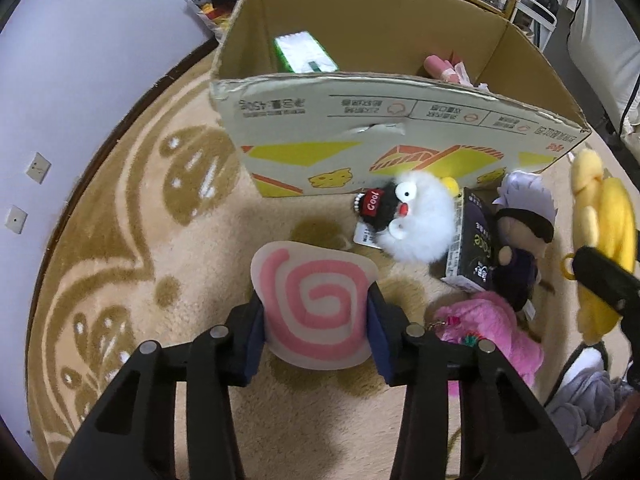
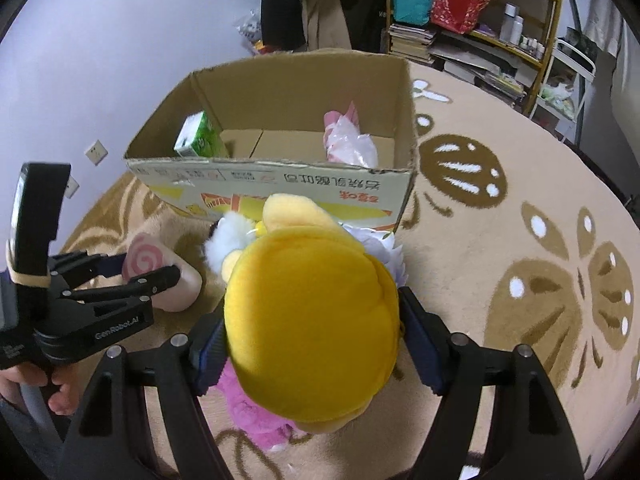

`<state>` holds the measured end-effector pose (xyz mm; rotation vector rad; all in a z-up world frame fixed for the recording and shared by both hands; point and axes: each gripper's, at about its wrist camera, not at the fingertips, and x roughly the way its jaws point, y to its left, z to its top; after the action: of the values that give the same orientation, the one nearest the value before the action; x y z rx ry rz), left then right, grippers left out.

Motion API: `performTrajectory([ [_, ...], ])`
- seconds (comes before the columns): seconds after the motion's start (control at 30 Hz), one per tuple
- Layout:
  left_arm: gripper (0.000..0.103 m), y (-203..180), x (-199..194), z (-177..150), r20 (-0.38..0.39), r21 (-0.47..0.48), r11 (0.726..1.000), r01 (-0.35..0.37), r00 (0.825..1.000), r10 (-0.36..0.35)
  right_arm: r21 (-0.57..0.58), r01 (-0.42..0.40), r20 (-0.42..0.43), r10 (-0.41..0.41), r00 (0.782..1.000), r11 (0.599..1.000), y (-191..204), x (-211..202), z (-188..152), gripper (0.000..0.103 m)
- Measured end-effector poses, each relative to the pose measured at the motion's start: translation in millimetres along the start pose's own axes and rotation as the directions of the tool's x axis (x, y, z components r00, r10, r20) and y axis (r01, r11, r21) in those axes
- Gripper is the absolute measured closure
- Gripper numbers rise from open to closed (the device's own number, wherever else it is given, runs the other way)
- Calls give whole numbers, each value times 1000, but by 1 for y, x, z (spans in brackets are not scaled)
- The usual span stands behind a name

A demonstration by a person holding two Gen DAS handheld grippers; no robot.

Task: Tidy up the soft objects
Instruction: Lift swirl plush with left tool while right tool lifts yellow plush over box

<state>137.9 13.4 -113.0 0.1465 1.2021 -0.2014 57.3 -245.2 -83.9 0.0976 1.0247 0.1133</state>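
Observation:
A round white cushion with a pink spiral (image 1: 316,280) sits between the pads of my left gripper (image 1: 316,305), which is shut on its two sides just above the rug. The right wrist view shows the same cushion (image 2: 142,260) in the left gripper (image 2: 136,276) at the far left. My right gripper (image 2: 314,330) is shut on a big yellow plush (image 2: 312,300), pads pressed into both flanks. That yellow plush (image 1: 608,216) hangs at the right edge of the left wrist view. An open cardboard box (image 1: 360,136) stands just beyond both.
The box holds a green carton (image 1: 304,54) and a pink wrapped item (image 1: 440,66). In front of it lie a white fluffy toy (image 1: 420,216), a small black box (image 1: 472,236), a dark doll (image 1: 520,248) and a pink plush (image 1: 492,328). Shelves (image 2: 500,20) stand behind.

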Motion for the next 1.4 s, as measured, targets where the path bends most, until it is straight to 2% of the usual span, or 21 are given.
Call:
performTrajectory([
  [0.13,62,7,-15,-4,35,-28,1000,-11,999,11,23,-12,35,11,999,1000,-2,-11,0,23],
  [0.33,64,9,-49,-2,136,-58,997,-50,989,57,33,-25,85,22,996,999,-4,-26,3,23],
  [0.43,64,11,-67,0,194,-68,996,-57,979,69,40,-32,106,27,994,999,-5,-32,6,23],
  [0.67,64,12,-94,10,321,-62,994,-87,942,102,62,-58,168,46,985,996,-11,-45,19,23],
  [0.93,64,8,-108,18,385,-41,995,-96,917,104,96,-88,224,64,972,992,-22,-50,35,23],
  [1.07,63,4,-112,24,426,-26,993,-115,897,115,114,-116,238,86,967,987,-26,-48,45,23],
  [1.27,63,4,-111,36,476,-30,996,-87,875,91,93,-114,268,86,960,989,-22,-47,59,23],
  [1.4,63,-2,-110,47,508,-6,994,-105,856,93,72,-104,276,81,958,992,-18,-43,68,23],
])
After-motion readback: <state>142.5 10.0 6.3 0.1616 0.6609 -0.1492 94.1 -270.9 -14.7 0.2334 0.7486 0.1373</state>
